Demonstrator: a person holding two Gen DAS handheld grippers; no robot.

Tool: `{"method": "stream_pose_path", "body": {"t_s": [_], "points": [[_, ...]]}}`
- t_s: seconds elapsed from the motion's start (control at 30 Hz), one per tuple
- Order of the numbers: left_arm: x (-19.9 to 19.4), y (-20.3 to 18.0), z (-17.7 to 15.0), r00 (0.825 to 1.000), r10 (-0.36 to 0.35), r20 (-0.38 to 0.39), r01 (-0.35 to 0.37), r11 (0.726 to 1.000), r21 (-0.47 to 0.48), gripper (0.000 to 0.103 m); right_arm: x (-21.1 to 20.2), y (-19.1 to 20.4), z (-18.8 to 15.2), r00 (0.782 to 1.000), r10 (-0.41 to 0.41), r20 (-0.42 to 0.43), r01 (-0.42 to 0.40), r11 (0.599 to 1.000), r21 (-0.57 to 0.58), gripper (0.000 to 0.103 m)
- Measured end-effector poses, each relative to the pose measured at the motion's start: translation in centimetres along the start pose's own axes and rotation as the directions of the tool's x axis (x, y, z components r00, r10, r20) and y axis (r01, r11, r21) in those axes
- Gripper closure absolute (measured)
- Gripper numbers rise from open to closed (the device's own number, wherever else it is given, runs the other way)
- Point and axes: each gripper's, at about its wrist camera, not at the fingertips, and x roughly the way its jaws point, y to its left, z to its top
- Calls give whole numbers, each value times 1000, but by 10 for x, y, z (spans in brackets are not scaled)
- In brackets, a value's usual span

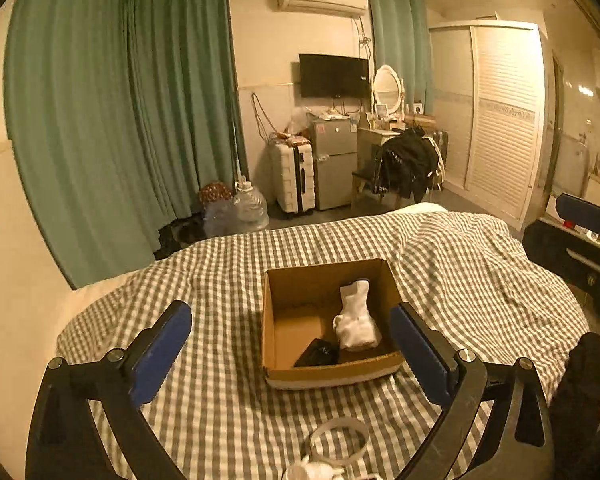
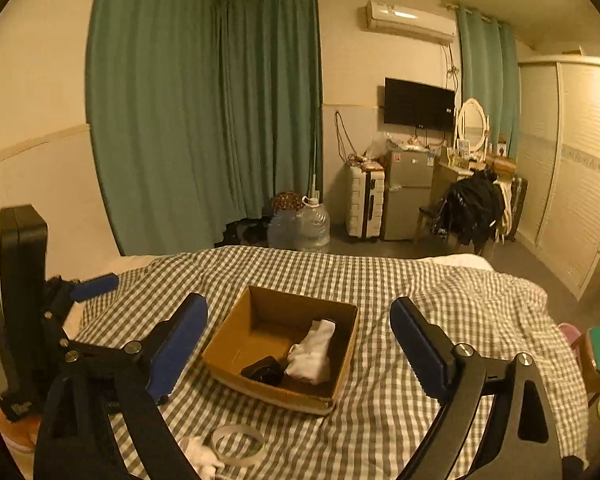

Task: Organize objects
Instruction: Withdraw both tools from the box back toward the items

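An open cardboard box (image 1: pixel 284 372) stands on the checked bedspread (image 1: pixel 220 400). Inside lie a rolled white sock (image 1: pixel 355 320) and a small black item (image 1: pixel 317 354). My left gripper (image 1: pixel 292 344) is open and empty, its blue pads either side of the box, above it. In the right wrist view the box (image 2: pixel 224 348) holds the same white sock (image 2: pixel 311 354) and black item (image 2: pixel 264 370). My right gripper (image 2: pixel 300 340) is open and empty above the box. A white ring (image 1: pixel 339 442) (image 2: pixel 238 444) and a white cloth bundle (image 2: pixel 200 454) lie on the bed in front of the box.
The left gripper shows at the left of the right wrist view (image 2: pixel 60 308); the right gripper's body shows at the right edge of the left wrist view (image 1: pixel 579 240). Beyond the bed are green curtains (image 1: pixel 120 120), water jugs, a suitcase, a small fridge and a wardrobe (image 1: pixel 499 120).
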Motion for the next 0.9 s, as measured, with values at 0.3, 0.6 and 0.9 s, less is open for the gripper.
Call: {"method": "stream_pose_path", "body": {"t_s": [0.3, 0.6, 0.9], "points": [[-51, 5, -34, 999, 33, 18, -33, 999, -6, 0, -68, 24, -24, 997, -43, 63, 49, 994, -94, 10], [-66, 12, -79, 998, 63, -3, -63, 996, -65, 0, -78, 51, -65, 1000, -11, 26, 16, 985, -171, 10], [-38, 7, -153, 986, 130, -103, -139, 986, -91, 0, -34, 58, -145, 990, 50, -132, -75, 978, -194, 10]]}}
